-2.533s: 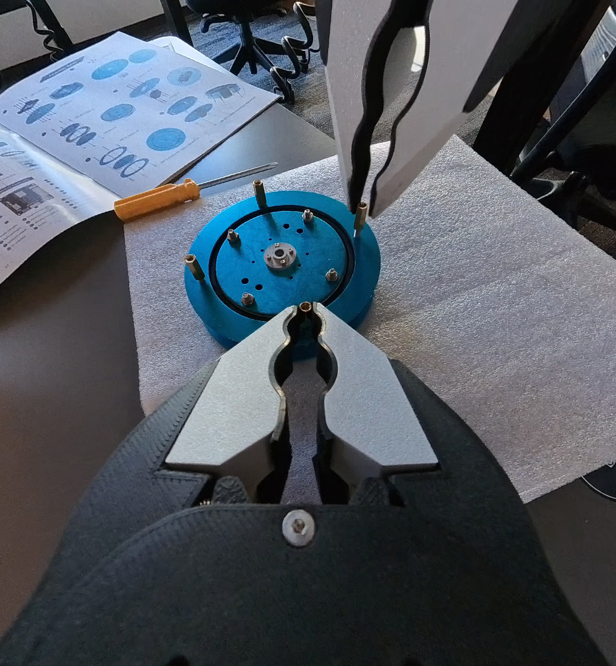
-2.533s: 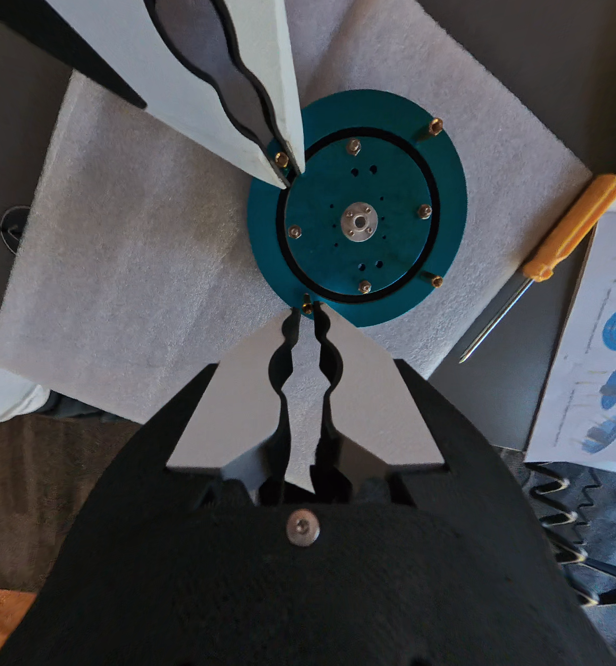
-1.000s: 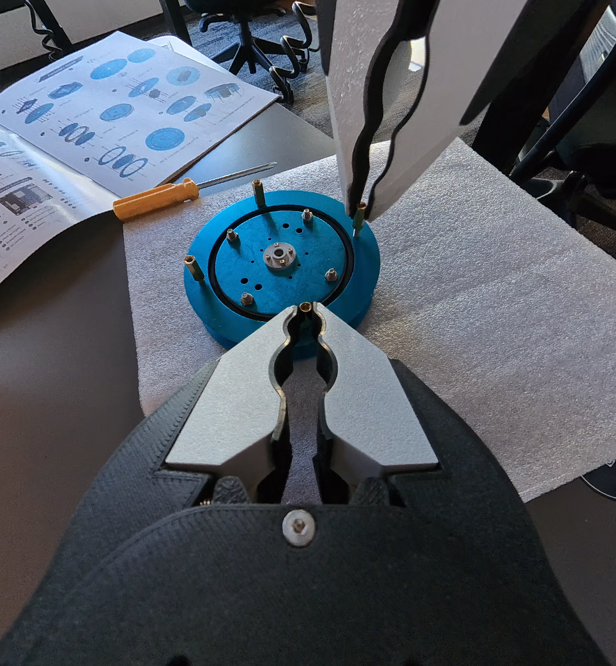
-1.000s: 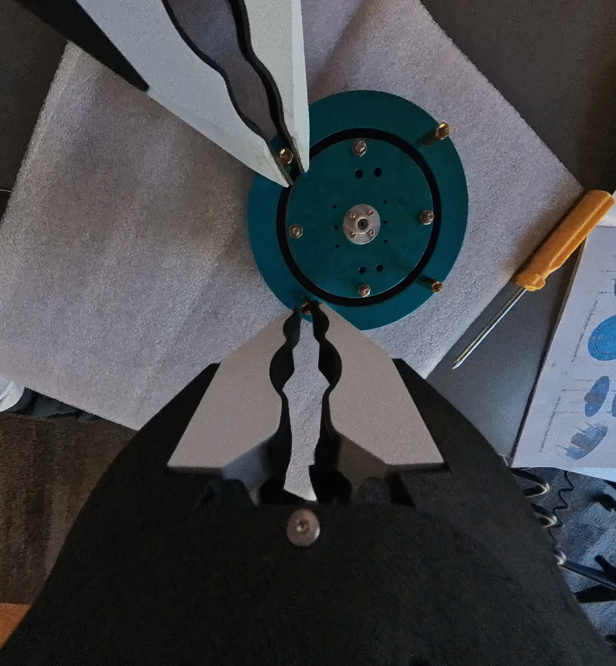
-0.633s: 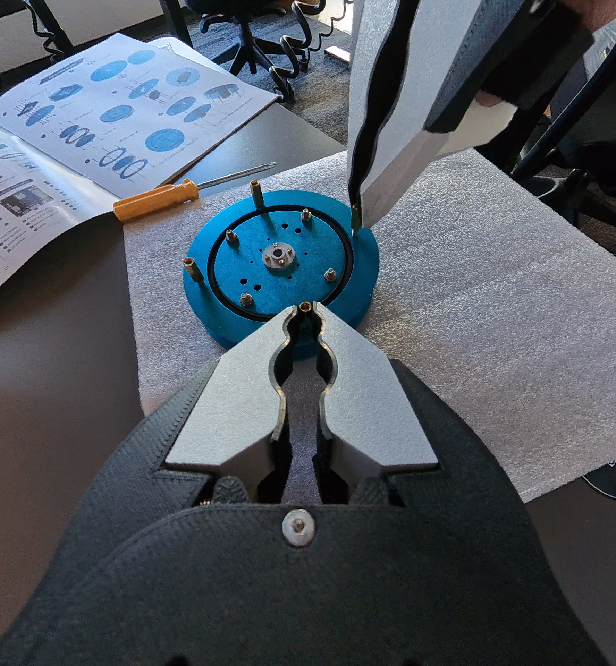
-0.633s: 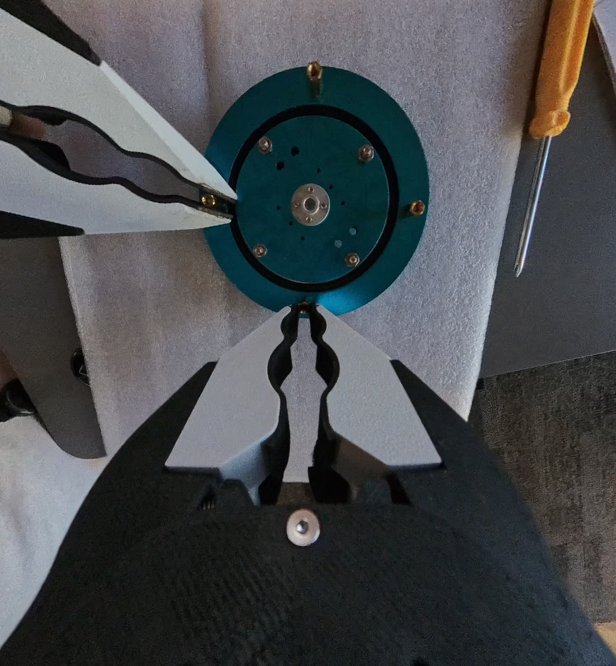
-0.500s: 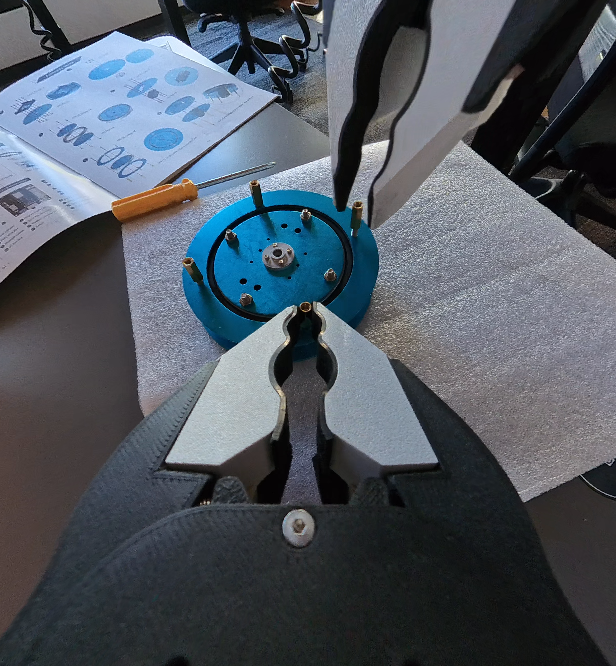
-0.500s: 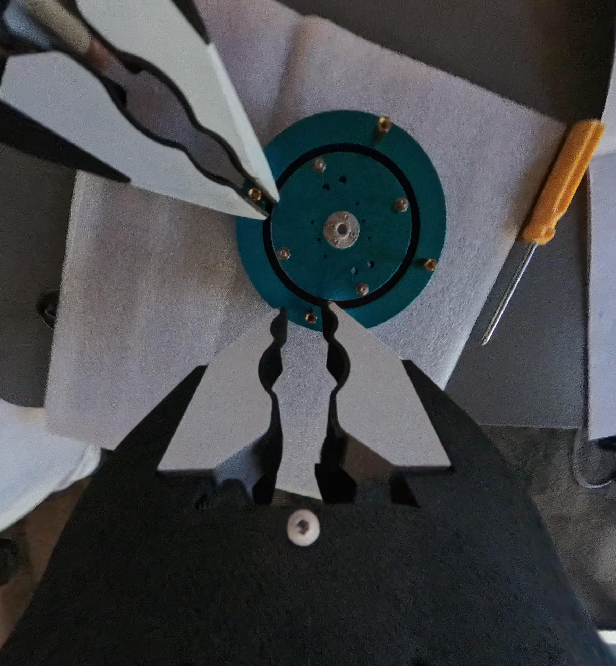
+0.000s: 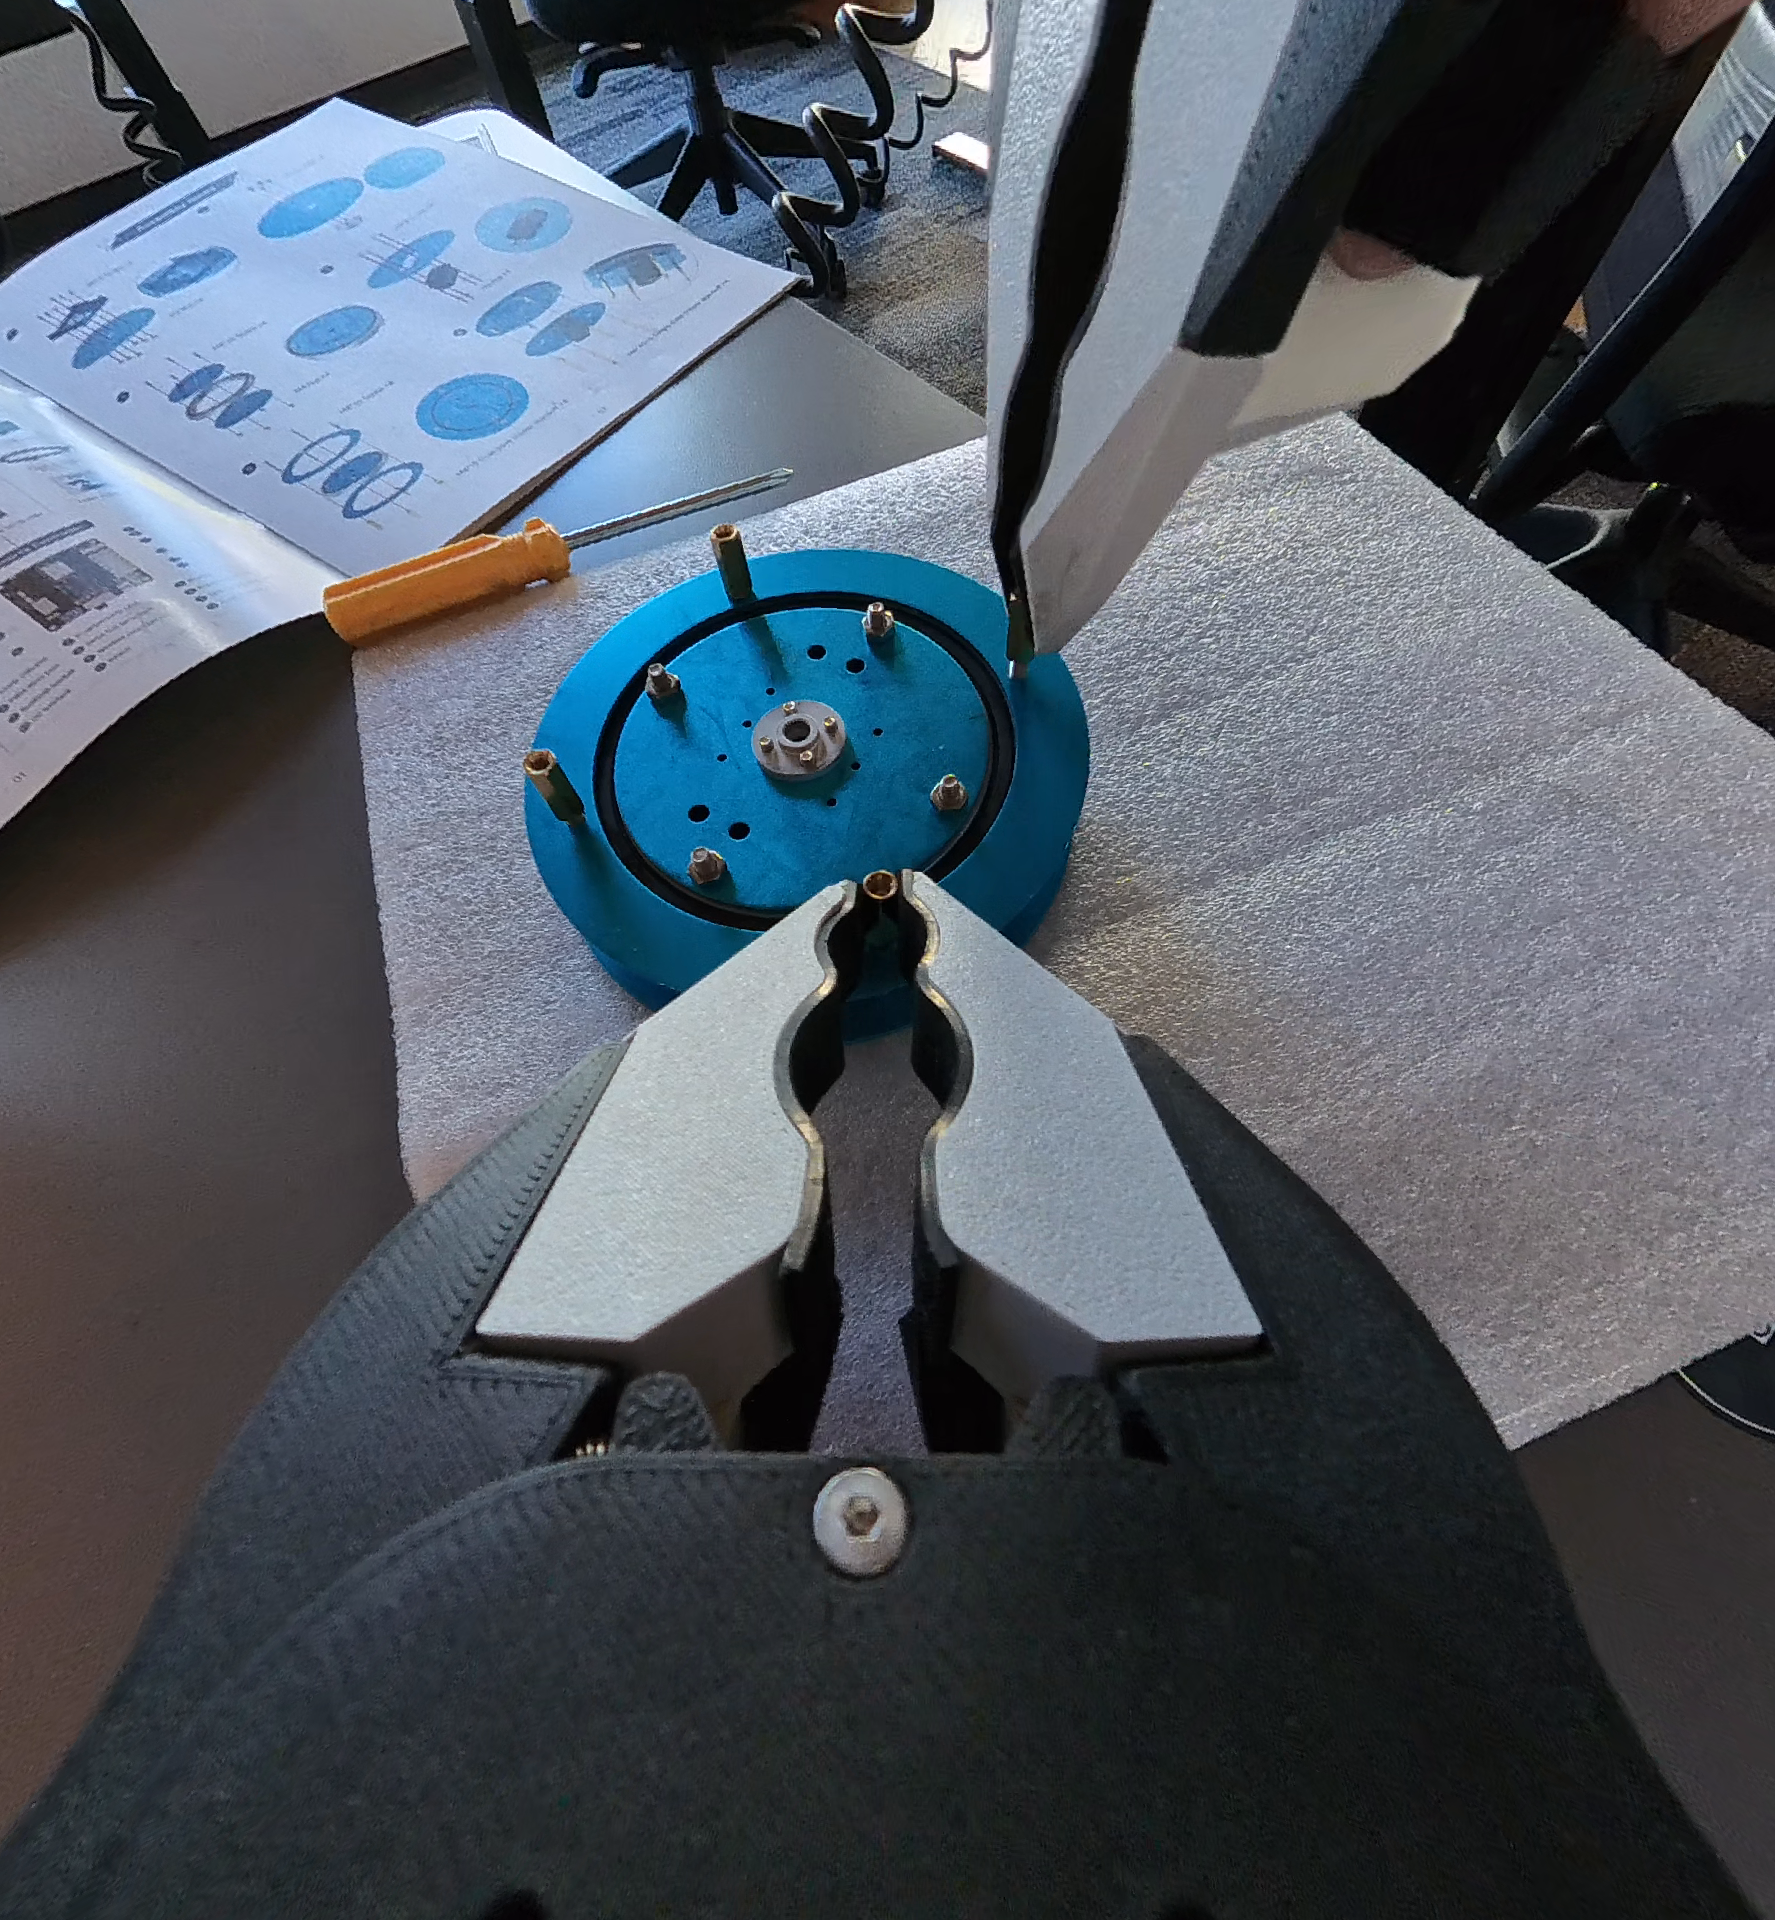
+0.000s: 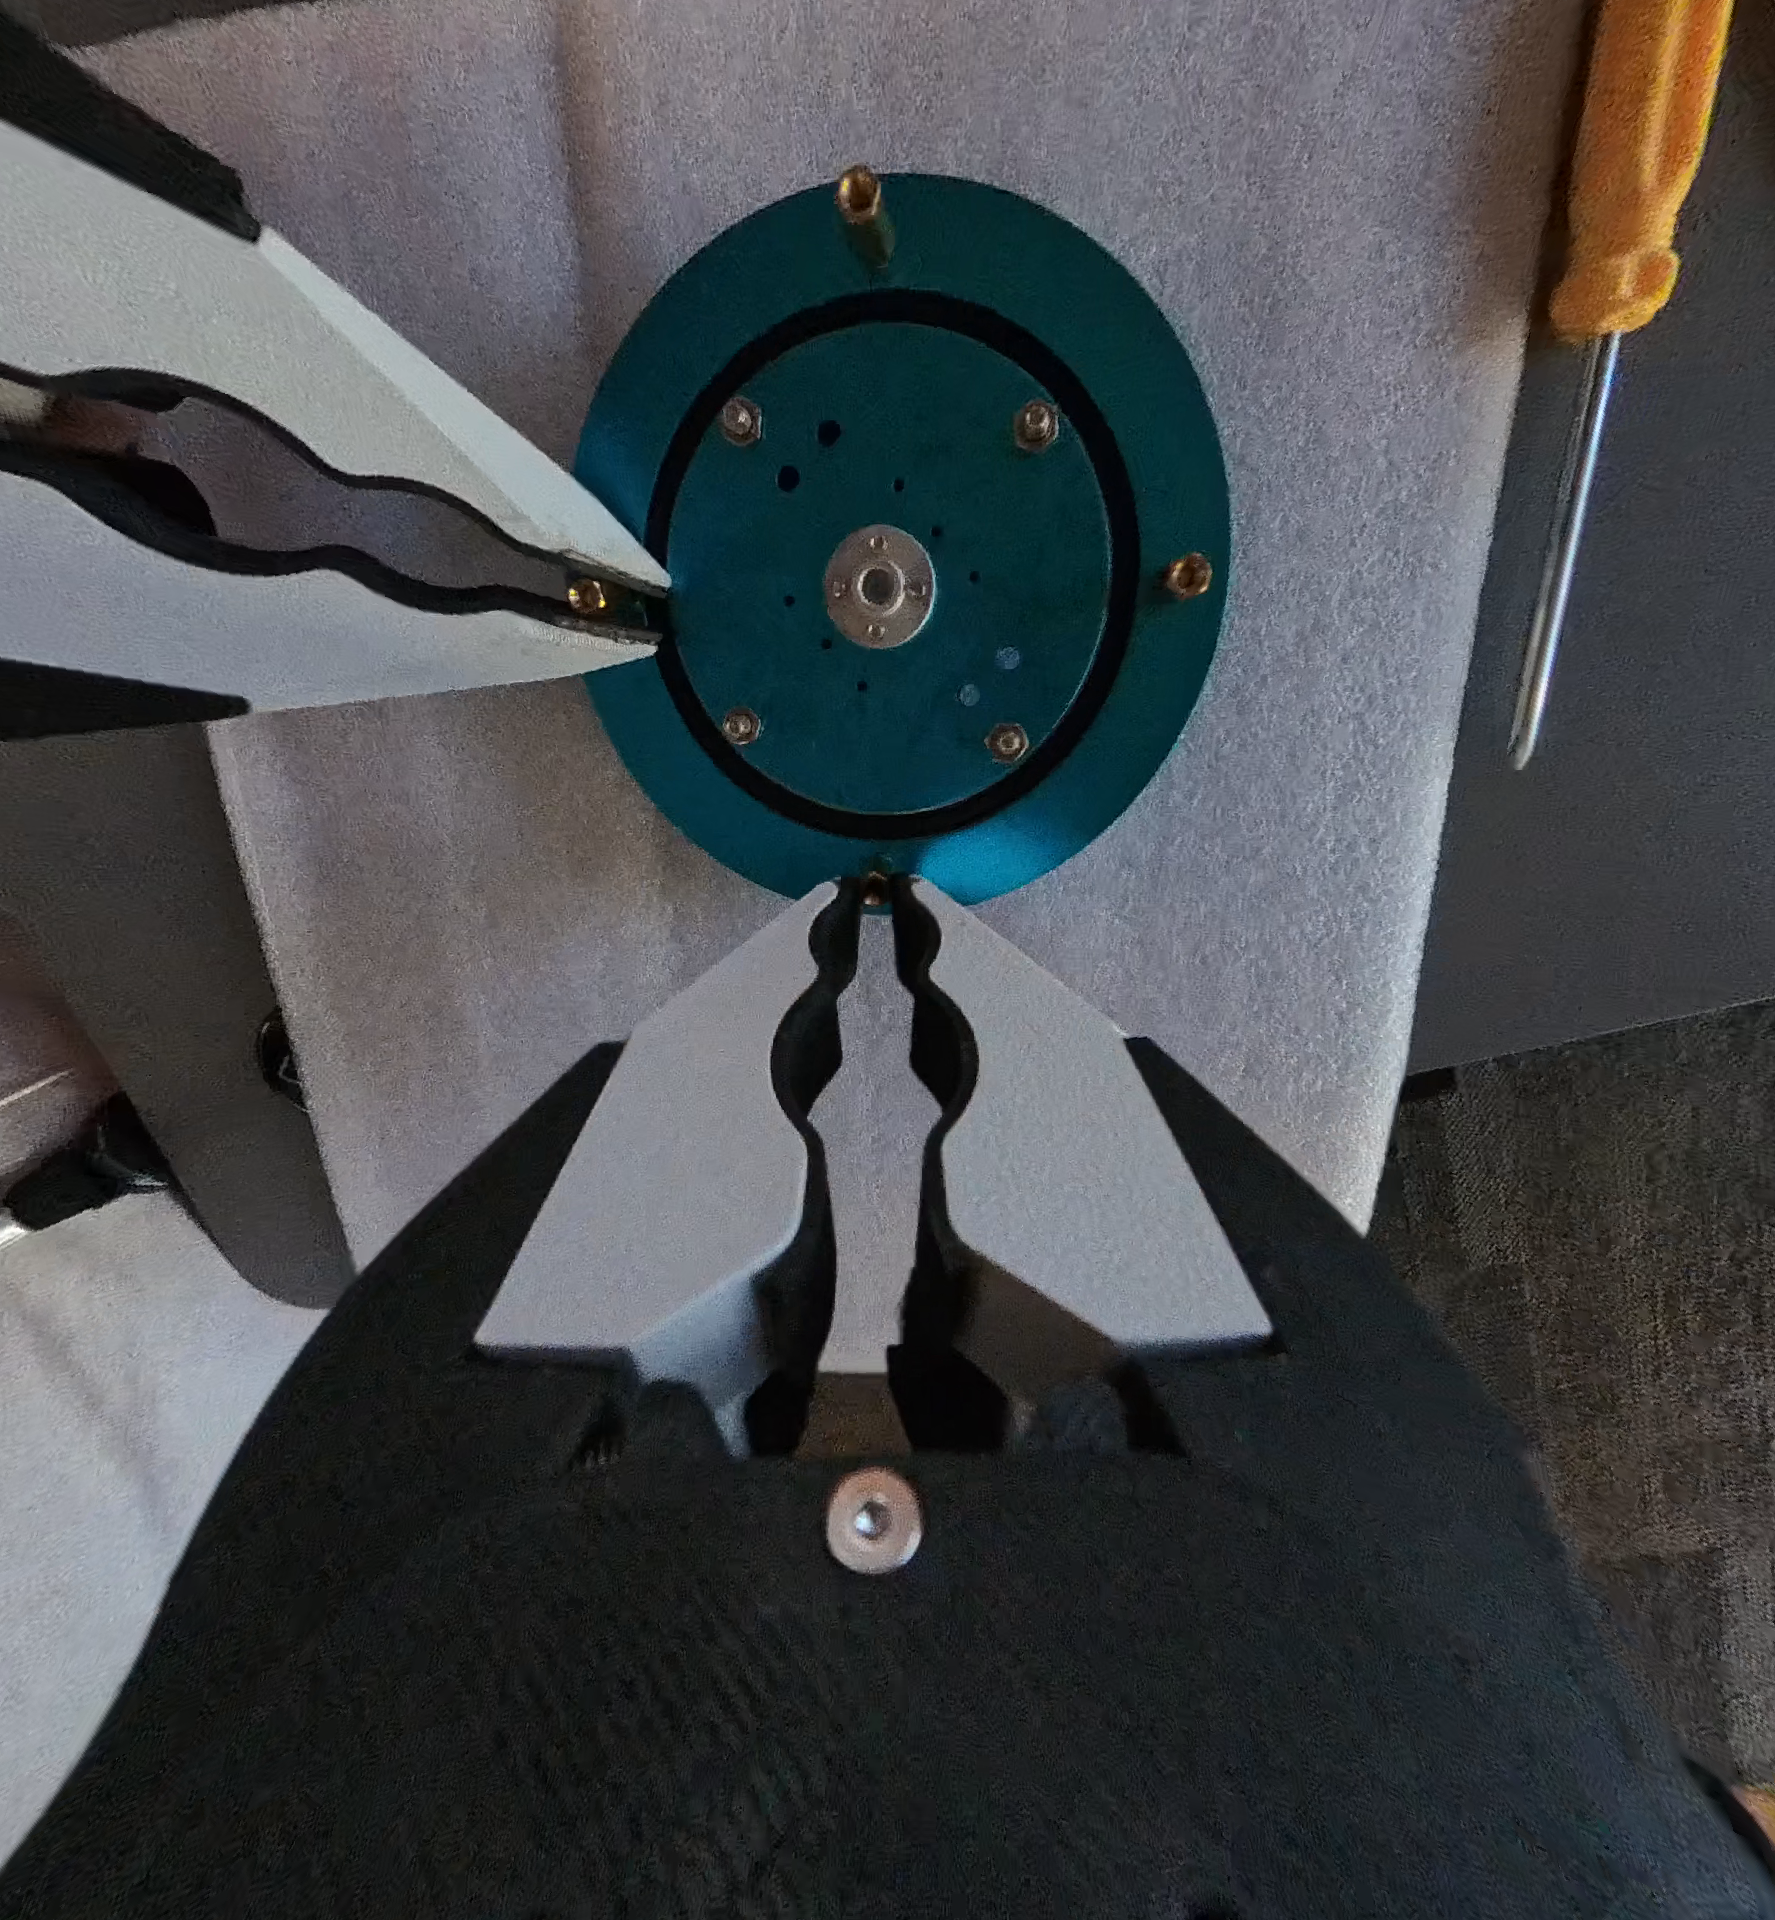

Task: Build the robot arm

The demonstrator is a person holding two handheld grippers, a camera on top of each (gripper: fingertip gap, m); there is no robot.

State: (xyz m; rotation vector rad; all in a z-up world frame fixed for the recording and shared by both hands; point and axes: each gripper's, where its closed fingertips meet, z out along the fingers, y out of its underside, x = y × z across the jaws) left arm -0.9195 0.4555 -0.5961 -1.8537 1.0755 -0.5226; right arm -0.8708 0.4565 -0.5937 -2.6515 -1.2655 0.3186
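A round blue metal disc (image 9: 1044,769) with a black ring, a silver hub and several brass nuts lies on a white foam sheet (image 9: 1382,831). Brass standoffs stand upright around its rim. My left gripper (image 9: 879,894) is shut on the near-rim standoff (image 9: 879,883). My right gripper (image 10: 875,894) comes down from above and is shut on another rim standoff (image 10: 875,888). Each gripper shows in the other's view: the right gripper (image 9: 1018,649) at the top, the left gripper (image 10: 644,618) from the left. Two free standoffs (image 9: 732,561) (image 9: 550,784) stand on the far and left rim.
An orange-handled screwdriver (image 9: 447,587) lies at the foam's far left edge, also seen in the right wrist view (image 10: 1631,187). An open booklet (image 9: 343,312) with blue diagrams lies beyond it on the dark table. Office chairs stand past the table edge.
Half a second ago my right gripper was open around its standoff. It has shut on it again and turned about it. My left gripper has stayed shut and still.
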